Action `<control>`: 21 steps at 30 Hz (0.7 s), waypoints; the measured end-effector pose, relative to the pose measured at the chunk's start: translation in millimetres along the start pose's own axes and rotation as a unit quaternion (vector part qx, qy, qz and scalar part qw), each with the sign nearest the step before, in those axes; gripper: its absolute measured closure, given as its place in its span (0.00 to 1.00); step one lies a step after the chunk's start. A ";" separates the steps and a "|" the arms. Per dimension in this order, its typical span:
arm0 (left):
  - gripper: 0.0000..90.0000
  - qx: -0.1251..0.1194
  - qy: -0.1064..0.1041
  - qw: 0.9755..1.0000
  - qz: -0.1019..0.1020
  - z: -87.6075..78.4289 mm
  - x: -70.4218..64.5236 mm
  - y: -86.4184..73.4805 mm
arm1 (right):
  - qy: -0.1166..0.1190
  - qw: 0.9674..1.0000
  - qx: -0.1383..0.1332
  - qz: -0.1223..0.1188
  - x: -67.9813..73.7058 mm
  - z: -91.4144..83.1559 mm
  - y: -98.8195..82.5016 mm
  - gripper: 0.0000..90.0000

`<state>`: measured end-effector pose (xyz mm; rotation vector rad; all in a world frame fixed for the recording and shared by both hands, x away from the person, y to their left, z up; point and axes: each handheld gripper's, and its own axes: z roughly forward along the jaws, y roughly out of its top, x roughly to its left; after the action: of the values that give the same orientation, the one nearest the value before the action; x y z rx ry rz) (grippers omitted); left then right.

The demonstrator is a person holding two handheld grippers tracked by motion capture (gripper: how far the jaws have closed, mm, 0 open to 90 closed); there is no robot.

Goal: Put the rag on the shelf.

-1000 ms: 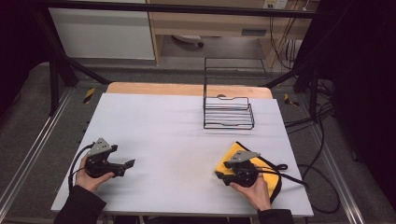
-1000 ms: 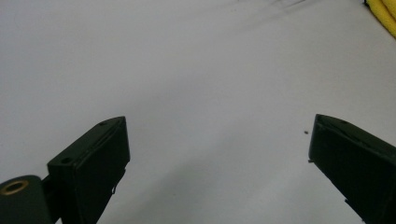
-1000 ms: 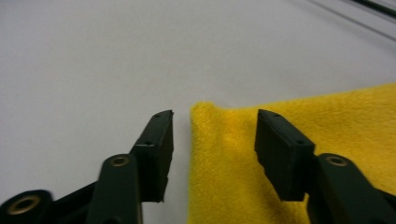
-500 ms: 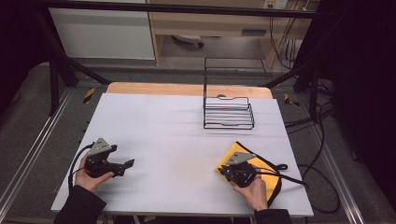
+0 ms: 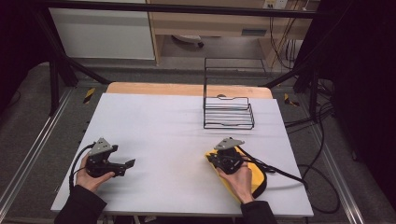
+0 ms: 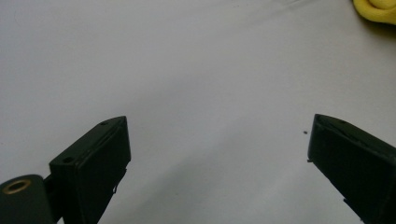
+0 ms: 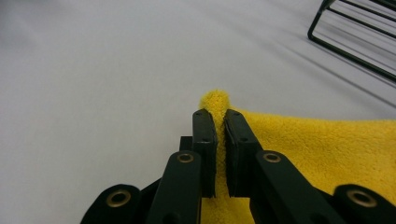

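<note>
White surface [image 5: 177,126] under dim light: the right gripper [image 7: 219,140] has its fingers pinched on a corner of the yellow cloth [image 7: 327,149], which lies mostly flat, while the left gripper [image 6: 219,154] rests open and empty, leaving most handling undone.

No text, label, brand, number or sign can be read in any of the views. The yellow-and-black striped markers [image 5: 89,94] by the desk's far corners, at upper left and upper right of the high view, carry no lettering.
</note>
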<state>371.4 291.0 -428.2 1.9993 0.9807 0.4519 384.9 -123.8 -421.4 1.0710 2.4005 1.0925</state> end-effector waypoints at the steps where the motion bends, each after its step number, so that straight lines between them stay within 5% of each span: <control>1: 0.07 0.000 0.000 1.000 0.000 0.0 -0.2 0.0 | -0.002 1.000 0.001 0.004 0.8 5.5 4.8 0.94; 7: 0.07 -0.001 -0.002 1.000 -0.001 0.8 -0.3 -0.5 | -0.024 0.999 -0.001 0.031 -1.4 34.8 27.6 0.93; 12: 0.07 0.001 -0.002 1.000 0.001 0.8 -0.6 -0.9 | -0.023 0.999 0.007 0.039 -2.4 48.0 27.5 0.86; 16: 0.07 0.001 -0.002 1.000 0.000 0.8 -1.5 -0.9 | 0.006 0.999 -0.031 0.035 2.0 34.0 29.0 0.58; 21: 0.07 0.002 -0.001 1.000 0.002 1.2 -2.5 -0.3 | 0.010 0.999 -0.029 0.011 5.7 0.4 17.9 0.48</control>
<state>370.5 288.5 -429.1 2.0044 0.9771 0.4492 390.3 -111.6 -408.1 1.0754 2.3619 1.1795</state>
